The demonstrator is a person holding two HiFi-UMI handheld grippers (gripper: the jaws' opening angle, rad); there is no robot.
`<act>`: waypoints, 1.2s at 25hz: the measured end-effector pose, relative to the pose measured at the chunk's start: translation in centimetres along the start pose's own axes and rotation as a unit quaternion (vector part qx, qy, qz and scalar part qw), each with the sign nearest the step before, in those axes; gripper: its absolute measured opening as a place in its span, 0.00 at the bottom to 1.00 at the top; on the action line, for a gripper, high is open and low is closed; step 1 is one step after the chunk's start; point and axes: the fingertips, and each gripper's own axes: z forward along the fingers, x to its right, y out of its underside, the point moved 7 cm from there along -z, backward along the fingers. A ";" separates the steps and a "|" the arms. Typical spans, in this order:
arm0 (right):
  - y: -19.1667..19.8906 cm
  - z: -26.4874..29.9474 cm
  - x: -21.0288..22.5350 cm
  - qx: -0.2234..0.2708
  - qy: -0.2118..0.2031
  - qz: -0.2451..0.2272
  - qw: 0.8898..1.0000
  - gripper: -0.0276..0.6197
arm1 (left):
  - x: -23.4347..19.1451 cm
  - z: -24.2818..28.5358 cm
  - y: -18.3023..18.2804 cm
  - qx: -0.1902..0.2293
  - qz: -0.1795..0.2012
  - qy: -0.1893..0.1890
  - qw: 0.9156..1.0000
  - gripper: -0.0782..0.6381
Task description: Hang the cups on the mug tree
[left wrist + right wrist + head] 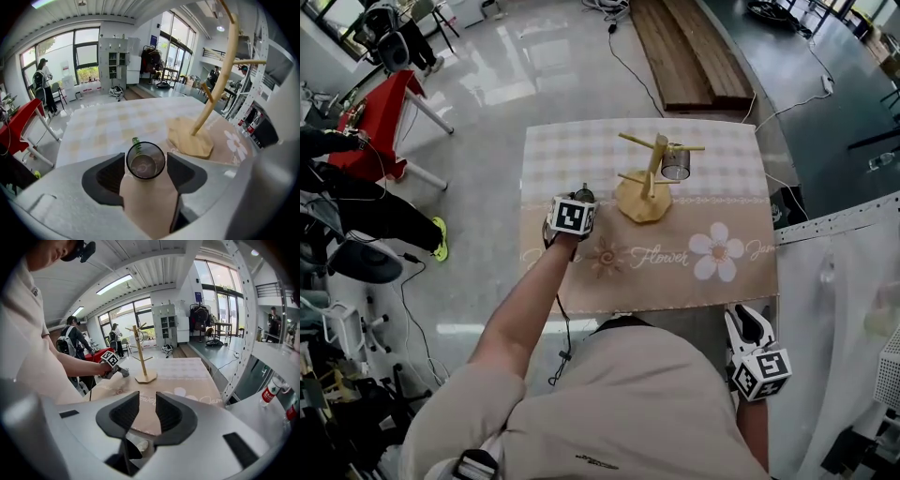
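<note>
Head view, left of centre: the left hand-held gripper (579, 202) reaches out over the worktop (666, 286) and points steeply down at a glass cup (146, 161). The cup stands upright on the cloth with its green handle turned away from the camera. In the left gripper view the jaws stand wide, one on each side of the cup's rim. The pads are just beside the glass with thin slivers of gap, so nothing is gripped yet. The jaws likely straddle the body so that a squeeze across it leaves the handle free to go over a peg.

Centre of the head view: the mug tree (645, 187) stands on its flat wooden base, near the cup but apart from it. Its upper-left peg (635, 142) looks bare and faces the left gripper's side, so it is probably the target.

Just right of the trunk, a hung cup (676, 162) already dangles from a peg, so one cup is done and one remains on the worktop.

Lower right of the head view: the right hand-held gripper (147, 404) sits back at the near worktop edge, well apart from the tree. Its jaws leave a narrow gap with nothing between them. It looks parked there to keep out of the left arm's way.

Judged step: close on the cup, then lift.
</note>
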 end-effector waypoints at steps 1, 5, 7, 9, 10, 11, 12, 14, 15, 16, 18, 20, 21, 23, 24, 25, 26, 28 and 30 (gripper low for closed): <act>0.0 0.1 0.0 -0.001 0.002 0.003 1.000 0.23 | 0.0 0.4 0.0 -0.004 0.002 0.000 1.000 0.48; 0.3 0.2 0.0 -0.005 0.010 0.012 1.000 0.23 | -0.2 1.4 0.3 -0.013 0.006 0.000 1.000 0.48; 0.4 0.4 0.1 -0.005 0.012 0.015 1.000 0.23 | -0.3 1.7 0.0 -0.009 0.014 0.001 1.000 0.48; 0.5 0.5 0.2 -0.006 0.012 0.016 1.000 0.23 | -0.3 1.8 0.0 -0.009 0.020 0.002 1.000 0.48; 0.5 0.6 0.2 -0.006 0.012 0.015 1.000 0.23 | -0.3 1.8 0.1 -0.010 0.021 0.003 1.000 0.48; 0.4 0.7 0.1 -0.007 0.011 0.015 1.000 0.23 | -0.3 1.7 0.2 -0.011 0.022 0.003 1.000 0.48; 0.3 0.7 0.1 -0.006 0.009 0.014 1.000 0.23 | -0.3 1.6 0.1 -0.009 0.024 0.003 1.000 0.48; 0.3 0.7 0.0 -0.005 0.005 0.012 1.000 0.23 | -0.2 1.3 -0.2 0.001 0.034 0.003 0.999 0.48; 0.3 0.7 0.0 -0.004 0.005 0.012 1.000 0.23 | 0.0 1.0 -0.3 0.005 0.039 0.002 0.999 0.48; 0.2 0.8 0.0 -0.005 0.006 0.011 1.000 0.23 | 0.1 0.7 -0.4 0.011 0.044 0.001 0.999 0.48; 0.2 0.9 0.0 -0.006 0.004 0.008 1.000 0.23 | 0.5 0.0 -0.9 0.029 0.061 -0.003 0.998 0.48; 0.3 1.0 -0.1 -0.005 -0.002 0.006 1.000 0.23 | 1.0 -1.2 -1.7 0.051 0.081 -0.008 0.995 0.48; 0.3 1.1 -0.2 -0.005 -0.005 0.006 1.000 0.23 | 1.3 -1.8 -2.1 0.061 0.090 -0.009 0.994 0.48; 0.2 1.1 -0.4 -0.003 -0.009 0.004 1.000 0.23 | 1.9 -3.3 -3.1 0.081 0.110 -0.010 0.991 0.48; 0.2 1.2 -0.4 -0.001 -0.011 0.002 1.000 0.23 | 2.3 -4.0 -3.7 0.092 0.119 -0.011 0.989 0.48; 0.2 1.3 -0.5 0.001 -0.014 0.000 1.000 0.23 | 2.6 -4.7 -4.2 0.103 0.129 -0.013 0.986 0.48; 0.3 1.3 -0.5 0.003 -0.018 -0.001 1.000 0.23 | 3.0 -5.4 -4.8 0.114 0.139 -0.014 0.984 0.48; 0.5 1.3 -0.7 0.002 -0.021 0.000 1.000 0.23 | 3.8 -7.0 -5.9 0.137 0.157 -0.016 0.978 0.48; 0.7 1.3 -0.7 0.002 -0.023 0.000 1.000 0.23 | 4.5 -8.7 -7.2 0.165 0.177 -0.020 0.970 0.48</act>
